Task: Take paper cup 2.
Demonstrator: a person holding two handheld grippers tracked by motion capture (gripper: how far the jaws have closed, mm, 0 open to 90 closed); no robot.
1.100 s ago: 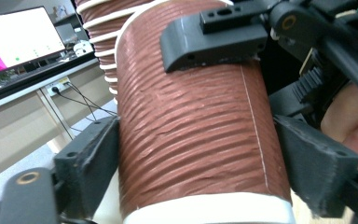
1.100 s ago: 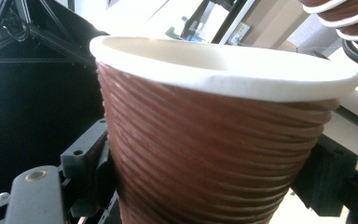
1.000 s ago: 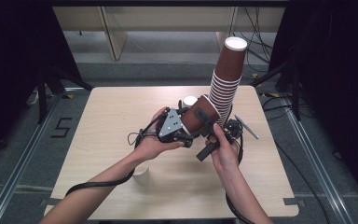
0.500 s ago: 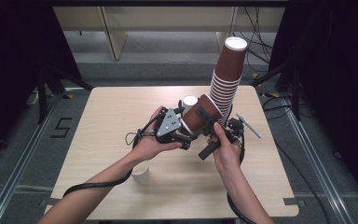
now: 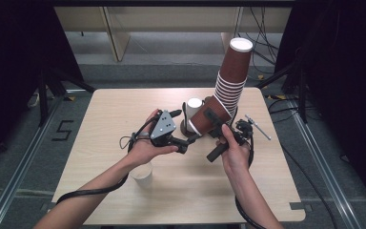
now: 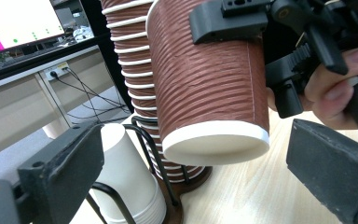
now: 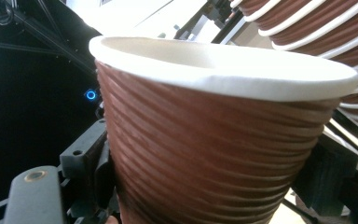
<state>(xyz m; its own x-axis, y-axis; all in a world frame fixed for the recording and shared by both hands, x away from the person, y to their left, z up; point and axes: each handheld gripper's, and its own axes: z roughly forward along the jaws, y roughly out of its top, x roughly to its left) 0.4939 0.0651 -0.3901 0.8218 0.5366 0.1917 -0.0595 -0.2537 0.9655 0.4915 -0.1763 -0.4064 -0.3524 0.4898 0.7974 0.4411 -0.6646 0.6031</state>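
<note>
Currently the right gripper (image 5: 213, 125) clamps a brown cup (image 5: 203, 117) across its ribbed wall, tilted beside the cup stack (image 5: 232, 78). Left gripper (image 5: 187, 142), jaws just opened, stands apart at the cup's base, pads clear.

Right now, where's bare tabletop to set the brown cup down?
The near right table is bare, as is the far left corner. It is crowded mid-table: the cup rack with the white cup stack and the brown cup stack, both hands, and a lone white cup near left. A metal tool lies at the right edge.
</note>
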